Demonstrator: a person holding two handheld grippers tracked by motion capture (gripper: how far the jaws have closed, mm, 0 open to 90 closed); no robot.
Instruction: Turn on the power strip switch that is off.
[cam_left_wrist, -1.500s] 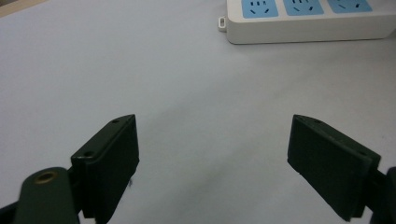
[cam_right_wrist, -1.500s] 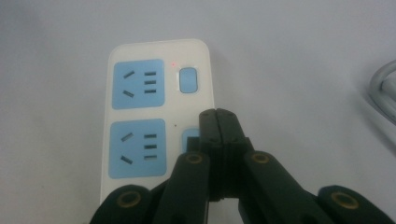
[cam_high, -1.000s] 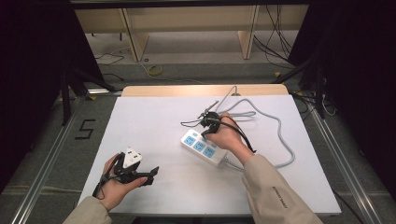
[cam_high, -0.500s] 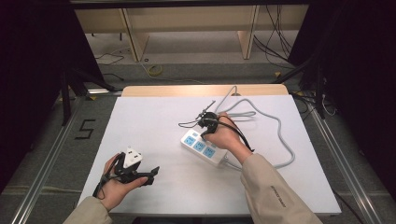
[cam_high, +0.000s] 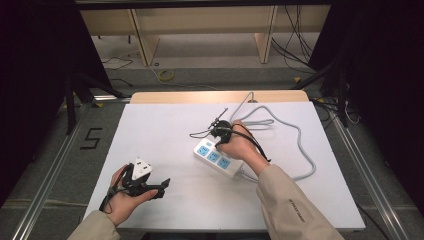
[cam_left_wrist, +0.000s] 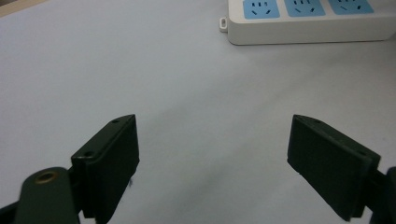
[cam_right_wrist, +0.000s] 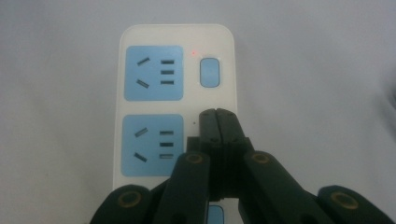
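High view: white table (cam_high: 165, 130) with a white power strip (cam_high: 218, 159) lying slantwise near its middle, three blue sockets facing up, grey cable (cam_high: 300, 145) looping off to the right side of the table and back toward the far edge. Right hand (cam_high: 240, 145) over the far end of the strip, right gripper (cam_high: 218, 131) pointed down at that end, a thin black lead trailing from it toward the far side. Left hand (cam_high: 127, 192) near the front left corner of the table, well apart from the strip, holding the left gripper (cam_high: 159, 184) about level, grey three-cornered plate on top, tips aimed to the right. Left gripper view: two black jaws spread wide, nothing between them but bare white tabletop; power strip (cam_left_wrist: 303, 21) at the upper right edge, beyond the jaws and untouched by them. Right gripper view: right gripper (cam_right_wrist: 217, 116) with both black jaws pressed flat together, nothing clamped between, tips set on the power strip (cam_right_wrist: 177, 100) just below its blue rocker switch (cam_right_wrist: 209, 72) and beside the second blue socket (cam_right_wrist: 152, 144); small red indicator light (cam_right_wrist: 192, 52) glowing beside the switch; first blue socket (cam_right_wrist: 153, 73) clear of the jaws; a further blue button partly hidden under the gripper at the bottom edge.
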